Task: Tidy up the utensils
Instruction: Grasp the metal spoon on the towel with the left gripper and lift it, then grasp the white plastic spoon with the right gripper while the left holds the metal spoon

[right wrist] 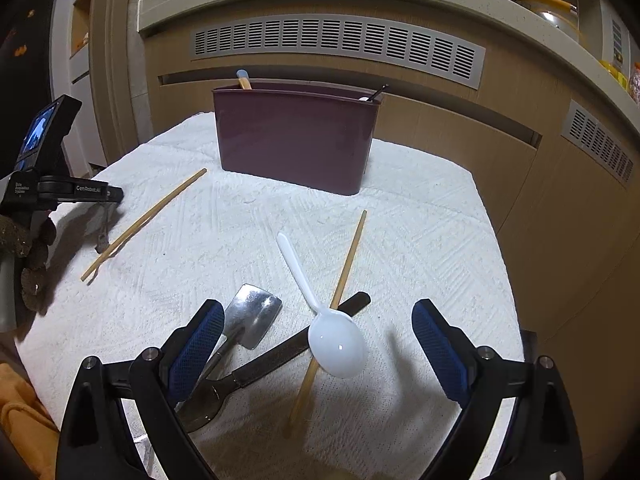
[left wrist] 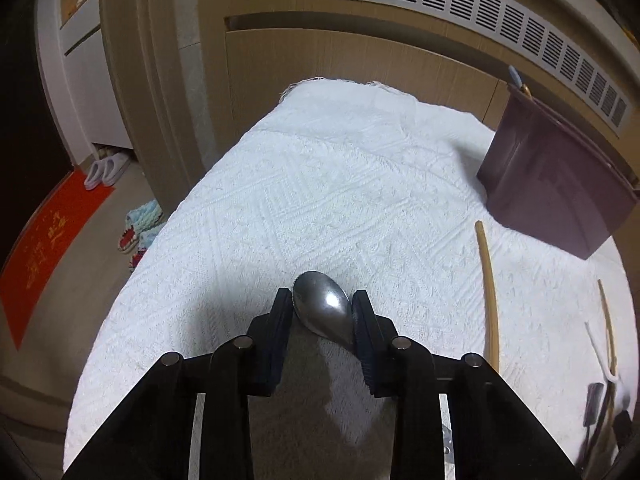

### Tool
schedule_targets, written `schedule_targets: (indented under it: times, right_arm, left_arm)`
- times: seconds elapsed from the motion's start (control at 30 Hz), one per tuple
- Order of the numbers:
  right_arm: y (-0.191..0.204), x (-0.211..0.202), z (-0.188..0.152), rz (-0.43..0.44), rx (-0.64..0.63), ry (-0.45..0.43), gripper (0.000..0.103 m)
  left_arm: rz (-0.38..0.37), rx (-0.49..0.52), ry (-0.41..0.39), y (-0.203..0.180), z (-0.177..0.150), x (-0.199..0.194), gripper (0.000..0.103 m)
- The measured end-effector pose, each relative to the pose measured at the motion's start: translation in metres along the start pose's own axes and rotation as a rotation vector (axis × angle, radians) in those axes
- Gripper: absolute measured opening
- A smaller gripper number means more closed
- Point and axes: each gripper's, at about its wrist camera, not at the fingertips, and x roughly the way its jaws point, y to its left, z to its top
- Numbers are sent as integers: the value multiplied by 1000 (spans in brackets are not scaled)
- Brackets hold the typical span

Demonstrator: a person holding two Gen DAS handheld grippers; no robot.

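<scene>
The left tongs (left wrist: 322,306) grip a metal spoon (left wrist: 322,307) over the counter (left wrist: 320,200). Only the right view shows the right tongs (right wrist: 318,320) wide above a white spoon (right wrist: 337,347), near the maroon bin (right wrist: 294,136), crossing a chopstick (right wrist: 347,264).

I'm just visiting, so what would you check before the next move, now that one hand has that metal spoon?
1. Left gripper jaws shut on the shiny metal spoon: ok.
2. Spoon lifted off the white textured cloth: cannot tell.
3. Maroon plastic utensil bin upright, with an open top: ok.
4. Free room inside the bin: cannot tell.
5. Right gripper open, above the white plastic spoon: ok.
</scene>
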Motion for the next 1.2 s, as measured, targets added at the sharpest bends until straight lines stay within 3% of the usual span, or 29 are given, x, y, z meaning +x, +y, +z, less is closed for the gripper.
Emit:
schedule_targets:
  times: [0.23, 0.43, 0.63, 0.87, 1.13, 1.17, 1.2]
  right_arm:
    - [-2, 3, 1, -3, 9, 12, 93]
    - [-1, -1, 1, 6, -5, 10, 93]
    - [-5, -10, 1, -21, -25, 2, 93]
    - [-16, -17, 0, -44, 0, 8, 93]
    - [-13, -19, -3, 48, -4, 49, 92]
    - [-11, -18, -1, 60, -4, 53, 84]
    - [-8, -16, 1, 86, -9, 64, 67]
  left_arm:
    - [-82, 25, -101, -5, -5, -35, 31]
    - [-160, 102, -273, -23, -4, -97, 30]
    - [-252, 159, -390, -36, -5, -146, 30]
    - [-298, 182, -422, -43, -7, -162, 30]
    - [-310, 175, -419, -41, -8, -167, 30]
    - [-312, 175, -415, -41, -8, -167, 30]
    - [-308, 176, -415, -41, -9, -167, 30]
